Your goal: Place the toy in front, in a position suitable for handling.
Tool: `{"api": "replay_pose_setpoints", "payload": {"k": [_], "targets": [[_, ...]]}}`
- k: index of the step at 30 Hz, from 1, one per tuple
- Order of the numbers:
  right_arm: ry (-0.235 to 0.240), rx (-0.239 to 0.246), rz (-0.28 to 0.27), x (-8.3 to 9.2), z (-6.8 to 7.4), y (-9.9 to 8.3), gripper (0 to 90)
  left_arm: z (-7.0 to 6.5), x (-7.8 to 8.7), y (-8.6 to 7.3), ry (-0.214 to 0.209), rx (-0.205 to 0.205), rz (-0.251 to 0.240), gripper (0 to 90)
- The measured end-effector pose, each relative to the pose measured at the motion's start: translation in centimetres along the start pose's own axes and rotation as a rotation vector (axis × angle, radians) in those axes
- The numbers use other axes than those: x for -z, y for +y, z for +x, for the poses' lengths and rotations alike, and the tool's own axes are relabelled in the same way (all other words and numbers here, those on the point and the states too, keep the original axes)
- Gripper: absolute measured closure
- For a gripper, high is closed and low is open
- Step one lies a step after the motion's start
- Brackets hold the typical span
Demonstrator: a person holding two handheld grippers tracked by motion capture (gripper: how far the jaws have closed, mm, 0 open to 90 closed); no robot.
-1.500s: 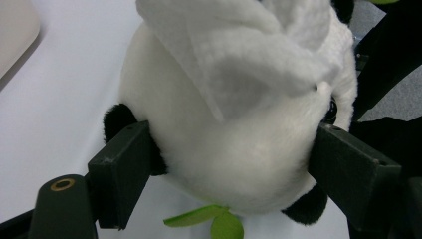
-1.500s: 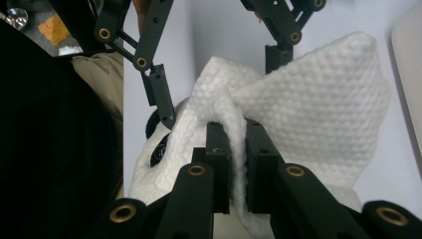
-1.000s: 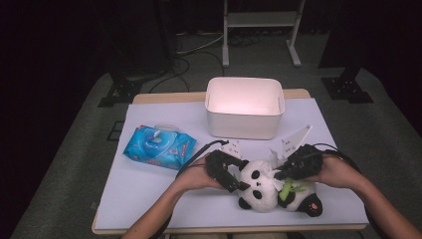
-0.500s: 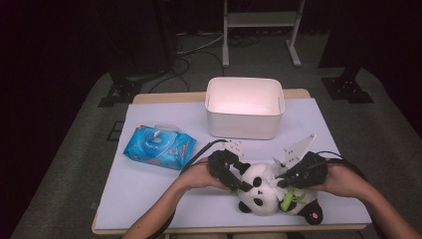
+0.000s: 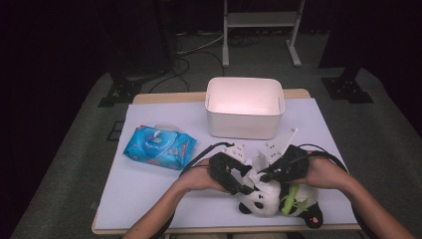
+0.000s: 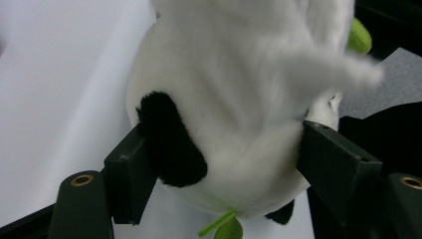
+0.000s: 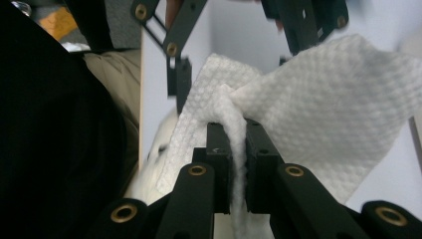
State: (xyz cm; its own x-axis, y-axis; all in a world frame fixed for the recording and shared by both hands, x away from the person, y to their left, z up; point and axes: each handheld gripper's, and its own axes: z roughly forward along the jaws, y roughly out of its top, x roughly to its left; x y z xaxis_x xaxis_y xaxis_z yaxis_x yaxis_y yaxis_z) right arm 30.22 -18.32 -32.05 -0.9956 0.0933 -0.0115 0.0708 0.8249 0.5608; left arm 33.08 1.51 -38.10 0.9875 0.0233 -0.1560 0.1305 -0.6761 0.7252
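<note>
1. I'm clamping the left gripper (image 5: 238,179) onto the panda toy (image 6: 234,124), jaws just closing on its head.
2. I'm pinching a white wipe (image 7: 298,99) in the right gripper (image 5: 271,172), hovering at the panda's 12 o'clock, its body trailing toward 4.

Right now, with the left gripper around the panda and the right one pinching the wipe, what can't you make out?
- Panda face, high view: covered by the left gripper and the wipe.
- Panda, left gripper view: body cut off by the top edge; a blurred white flap crosses it.
- Wipe, right gripper view: lower end hidden between the right gripper's jaws.
- Wipes pack print: too small to read.
- Bin floor: washed out by glare.
</note>
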Motion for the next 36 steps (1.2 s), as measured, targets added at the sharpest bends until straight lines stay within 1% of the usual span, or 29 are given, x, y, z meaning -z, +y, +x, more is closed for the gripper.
{"api": "replay_pose_setpoints", "payload": {"k": [3, 5, 7, 9, 12, 13, 14, 18, 20, 21, 22, 23, 25, 28, 31, 34, 36], "targets": [[0.013, 0.018, 0.002, -0.7, -0.2, 0.8, 82.7, -0.2, 0.0, -0.1, 0.003, -0.001, -0.003, 26.2], [0.017, 0.032, 0.008, -1.1, -0.2, 1.0, 82.7, -0.2, 0.0, -0.3, 0.003, 0.008, -0.007, 26.2], [0.018, 0.021, 0.009, -0.9, -0.3, 0.9, 82.7, -0.2, 0.0, -0.4, 0.008, 0.005, -0.013, 26.1], [0.016, 0.008, 0.014, -0.5, -0.4, 0.4, 82.7, -0.2, 0.0, -0.4, 0.007, 0.008, -0.016, 26.0], [0.000, -0.015, 0.016, 0.4, -0.6, -0.7, 82.7, -0.3, 0.0, -0.4, 0.010, 0.007, -0.013, 26.1], [0.000, -0.015, 0.016, 0.4, -0.6, -0.7, 82.7, -0.3, 0.0, -0.4, 0.010, 0.007, -0.013, 26.1], [-0.013, -0.040, 0.015, 1.0, -0.7, -1.5, 82.7, -0.3, 0.0, -0.4, 0.011, 0.006, -0.011, 26.1], [-0.027, -0.066, 0.036, 1.5, -0.7, -2.8, 82.7, -0.3, 0.1, -0.3, 0.010, 0.006, -0.008, 26.0], [-0.023, -0.084, 0.037, 1.6, -0.6, -3.6, 82.7, -0.3, 0.0, -0.3, -0.009, 0.016, -0.010, 24.6], [-0.021, -0.091, 0.031, 1.7, -0.5, -3.9, 82.7, -0.3, 0.0, -0.3, -0.011, 0.015, -0.002, 23.1], [-0.020, -0.094, 0.027, 1.8, -0.4, -4.0, 82.7, -0.3, 0.0, -0.3, -0.011, 0.024, 0.001, 22.4], [-0.023, -0.094, 0.028, 1.8, -0.3, -4.1, 82.7, -0.2, -0.1, -0.2, -0.021, 0.038, 0.009, 20.0], [-0.019, -0.092, 0.026, 1.8, -0.1, -4.2, 82.8, -0.1, -0.3, -0.2, -0.023, 0.045, 0.016, 17.3], [-0.012, -0.090, 0.025, 1.7, 0.2, -4.1, 82.7, 0.1, -0.4, -0.2, -0.042, 0.068, 0.001, 17.4], [-0.008, -0.074, 0.036, 1.6, 0.4, -3.8, 82.4, 0.0, -0.4, -0.1, -0.040, 0.052, -0.006, 22.7], [-0.002, -0.052, 0.053, 1.7, 0.3, -3.2, 82.6, -0.1, -0.4, 0.1, -0.039, 0.046, 0.003, 23.8], [0.000, -0.038, 0.050, 1.7, 0.2, -2.5, 82.6, -0.1, -0.3, 0.1, -0.036, 0.044, -0.001, 23.9]]}}
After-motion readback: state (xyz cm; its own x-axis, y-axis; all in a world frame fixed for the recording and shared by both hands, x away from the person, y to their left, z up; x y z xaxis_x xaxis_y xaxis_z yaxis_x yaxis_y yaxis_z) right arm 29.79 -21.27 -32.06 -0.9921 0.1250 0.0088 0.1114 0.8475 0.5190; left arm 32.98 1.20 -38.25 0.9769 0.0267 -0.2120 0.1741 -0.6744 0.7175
